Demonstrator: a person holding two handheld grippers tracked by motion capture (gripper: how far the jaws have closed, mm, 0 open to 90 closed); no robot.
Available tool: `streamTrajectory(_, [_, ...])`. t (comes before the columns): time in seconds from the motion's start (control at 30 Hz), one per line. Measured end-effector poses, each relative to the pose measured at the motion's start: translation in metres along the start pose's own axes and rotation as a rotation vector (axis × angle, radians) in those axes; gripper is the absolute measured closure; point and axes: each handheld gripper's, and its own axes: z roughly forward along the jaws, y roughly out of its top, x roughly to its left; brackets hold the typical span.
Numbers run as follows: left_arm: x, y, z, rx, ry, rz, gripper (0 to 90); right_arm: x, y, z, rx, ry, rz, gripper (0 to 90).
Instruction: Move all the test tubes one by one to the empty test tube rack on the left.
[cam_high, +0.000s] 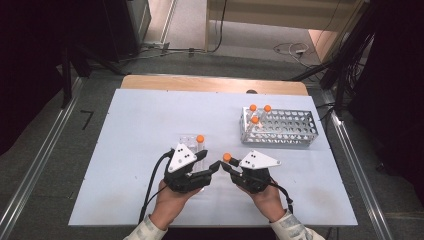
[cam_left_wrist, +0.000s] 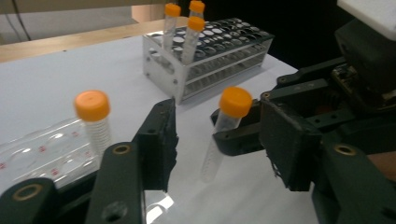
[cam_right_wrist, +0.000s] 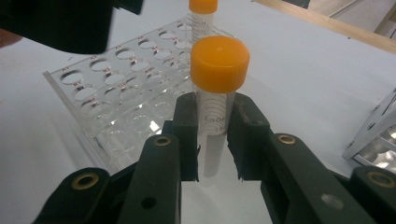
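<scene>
- Near the middle of the table (cam_high: 130, 150), just in front of the clear rack (cam_high: 192, 142), the right tool (cam_high: 226, 163) pinches an orange-capped tube (cam_right_wrist: 215, 88) below its cap — the pads press on both sides of the clear body and the tube stands about upright.
- Just beside that tube, on its side toward the clear rack, the left tool (cam_left_wrist: 219, 144) stands spread; the tube sits between its jaws, untouched by either.
- Behind the held tube, a second capped tube (cam_high: 200, 141) stands in the clear rack.
- Beyond the held tube and to its right — well apart from the clear rack — a metal rack (cam_high: 280, 127) holds three more capped tubes (cam_left_wrist: 187, 28) at its near-left corner.
</scene>
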Motion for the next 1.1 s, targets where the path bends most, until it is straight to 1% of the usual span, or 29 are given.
streamTrajectory(0.07, [-0.001,0.002,0.006,0.007,-0.013,0.002,50.3,0.001,0.000,0.000,0.005,0.003,0.003,71.8])
streamTrajectory(0.2, [-0.004,0.002,0.017,0.024,-0.019,0.003,51.0,0.002,0.000,0.000,0.001,0.006,0.002,71.8])
streamTrajectory(0.37, [-0.006,0.004,0.025,0.026,-0.027,0.007,54.9,0.003,0.000,0.000,0.001,0.010,-0.003,71.8])
streamTrajectory(0.6, [-0.007,0.002,0.029,0.034,-0.020,0.017,63.9,0.004,0.001,-0.001,-0.006,0.027,0.005,71.8])
streamTrajectory(0.67, [-0.008,0.002,0.030,0.033,-0.020,0.023,66.8,0.005,0.001,-0.002,-0.010,0.031,0.015,71.8])
streamTrajectory(0.9, [-0.008,0.003,0.029,0.028,-0.013,0.028,68.6,0.004,0.001,-0.003,-0.014,0.033,0.022,71.4])
streamTrajectory(0.93, [-0.008,0.003,0.029,0.023,-0.015,0.024,68.8,0.004,0.001,-0.003,-0.016,0.033,0.026,70.2])
streamTrajectory(0.97, [-0.008,0.004,0.029,0.024,-0.015,0.025,68.8,0.003,0.001,-0.003,-0.020,0.035,0.025,64.5])
streamTrajectory(1.0, [-0.008,0.005,0.029,0.017,-0.014,0.022,68.9,0.003,0.002,-0.003,-0.021,0.039,0.027,58.1])
streamTrajectory(1.07, [-0.007,0.007,0.027,0.012,-0.010,0.022,68.9,0.003,0.002,-0.003,-0.022,0.038,0.033,40.6])
streamTrajectory(1.1, [-0.006,0.009,0.026,0.004,-0.008,0.017,68.9,0.003,0.003,-0.003,-0.016,0.037,0.034,33.5])
